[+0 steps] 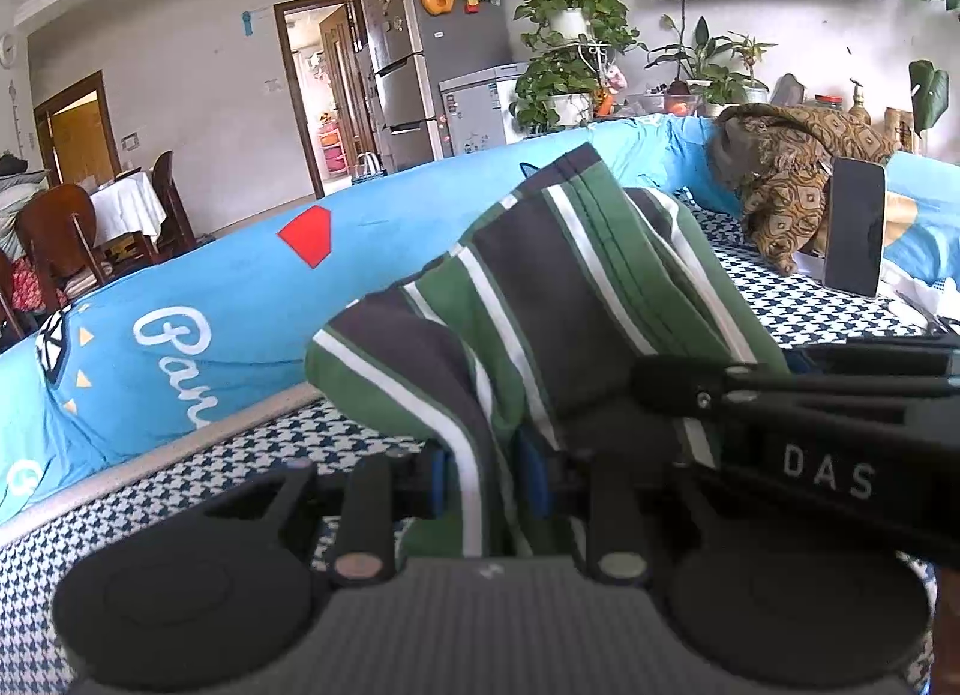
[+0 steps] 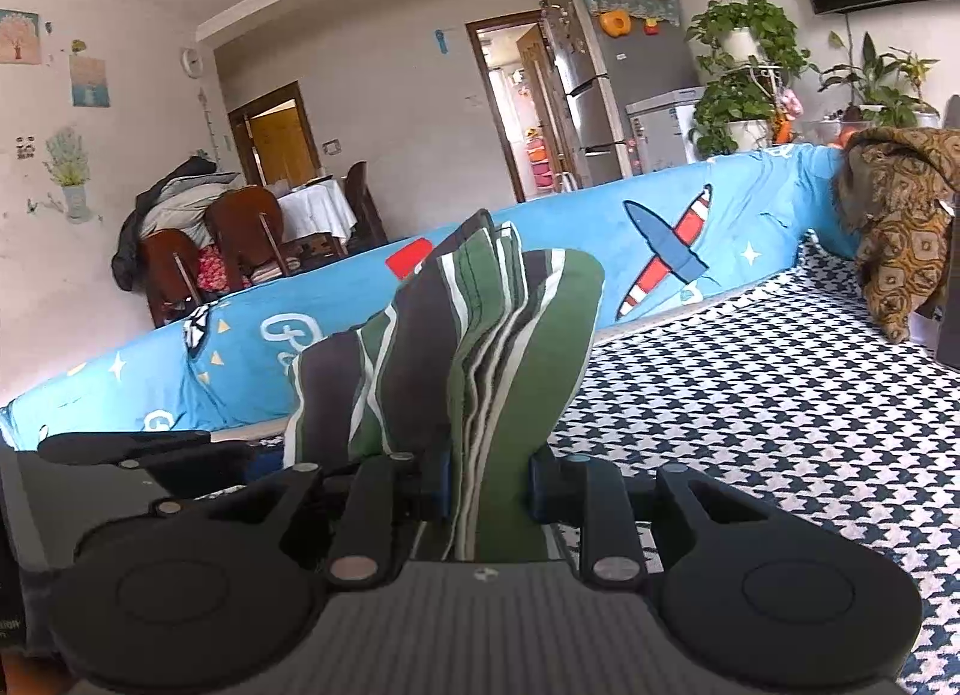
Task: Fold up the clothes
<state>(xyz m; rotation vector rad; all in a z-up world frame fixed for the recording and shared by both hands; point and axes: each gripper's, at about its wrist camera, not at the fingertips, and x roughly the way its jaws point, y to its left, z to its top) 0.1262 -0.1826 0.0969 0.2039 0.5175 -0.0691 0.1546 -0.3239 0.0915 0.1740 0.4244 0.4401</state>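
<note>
Right, both grippers are clamped on the same striped garment, green, dark grey and white, and it is bunched up off the bed. In the left wrist view the left gripper has its blue pads squeezed onto a gathered edge of the cloth, jaws nearly together with fabric pinched between them. The right gripper does the same in its own view, jaws close on a thicker wad of layered folds.

From the left gripper the garment runs up and away toward the far right, its stripes following that line, so the long axis slants from the pads toward the blue bolster behind. Seen from the right, the cloth stands almost upright from the pads, leaning a little to the right, stripes running lengthways up the bundle to a pointed corner at the top.

The right gripper shows at the right edge of the left view, just beside the left one. The bed's houndstooth cover lies under and around the bundle. A brown patterned cloth sits heaped well apart at the far right end, with a dark phone standing upright just in front of it.
</note>
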